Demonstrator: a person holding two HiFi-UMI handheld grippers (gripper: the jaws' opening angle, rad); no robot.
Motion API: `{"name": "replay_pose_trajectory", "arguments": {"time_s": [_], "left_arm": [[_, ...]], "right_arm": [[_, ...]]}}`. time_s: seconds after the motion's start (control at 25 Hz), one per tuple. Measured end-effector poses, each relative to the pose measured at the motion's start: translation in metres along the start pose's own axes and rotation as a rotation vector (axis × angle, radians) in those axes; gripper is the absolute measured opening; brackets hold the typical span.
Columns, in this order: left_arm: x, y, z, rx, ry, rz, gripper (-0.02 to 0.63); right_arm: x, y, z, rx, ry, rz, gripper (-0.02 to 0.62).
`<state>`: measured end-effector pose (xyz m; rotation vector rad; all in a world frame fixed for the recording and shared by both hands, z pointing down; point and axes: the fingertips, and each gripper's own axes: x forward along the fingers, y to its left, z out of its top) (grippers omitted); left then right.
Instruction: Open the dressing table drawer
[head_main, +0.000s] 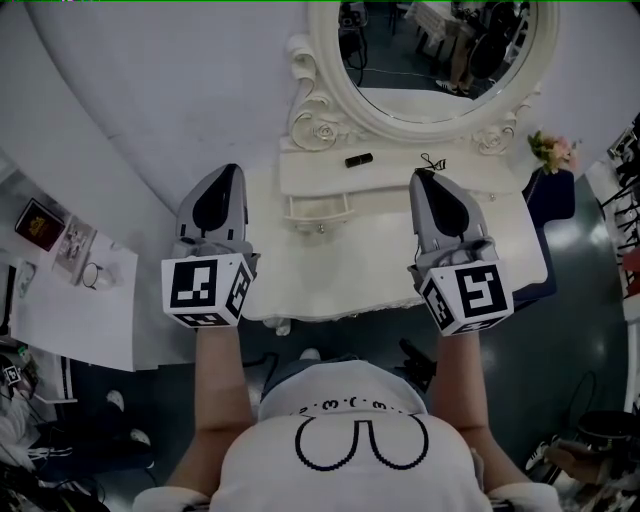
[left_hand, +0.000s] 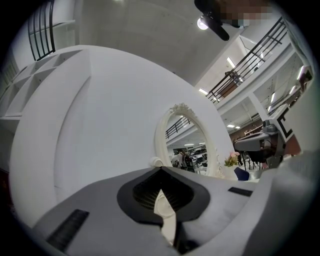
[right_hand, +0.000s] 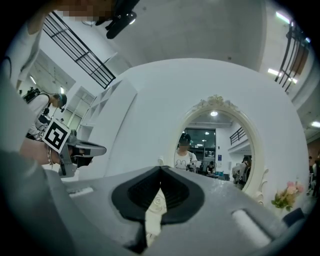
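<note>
The white dressing table (head_main: 500, 262) stands against the curved wall under an oval mirror (head_main: 435, 60). A small drawer (head_main: 318, 209) with a knob sits below the raised shelf, left of centre. I cannot tell whether it is pulled out. My left gripper (head_main: 228, 172) hovers over the table's left edge, shut and empty. My right gripper (head_main: 422, 176) hovers over the right half of the top, also shut and empty. In the left gripper view the gripper (left_hand: 161, 170) points at the wall and the mirror (left_hand: 187, 145). The right gripper (right_hand: 161, 168) faces the mirror (right_hand: 215, 145).
A small black object (head_main: 359, 160) lies on the raised shelf (head_main: 300, 172). Pink flowers (head_main: 553, 150) stand at the table's right end, beside a dark blue seat (head_main: 553, 197). A white side table (head_main: 60, 310) with small items is at the left.
</note>
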<state>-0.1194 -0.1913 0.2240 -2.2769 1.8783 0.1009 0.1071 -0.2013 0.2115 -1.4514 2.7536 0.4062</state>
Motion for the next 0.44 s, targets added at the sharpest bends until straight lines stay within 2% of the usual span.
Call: {"name": "replay_pose_trajectory", "arguments": {"time_s": [0.44], "left_arm": [[0.0023, 0.0026, 0.0082, 0.000, -0.024, 0.001, -0.002]], "right_arm": [[-0.0009, -0.0029, -0.0003, 0.012, 0.003, -0.012, -0.003]]}}
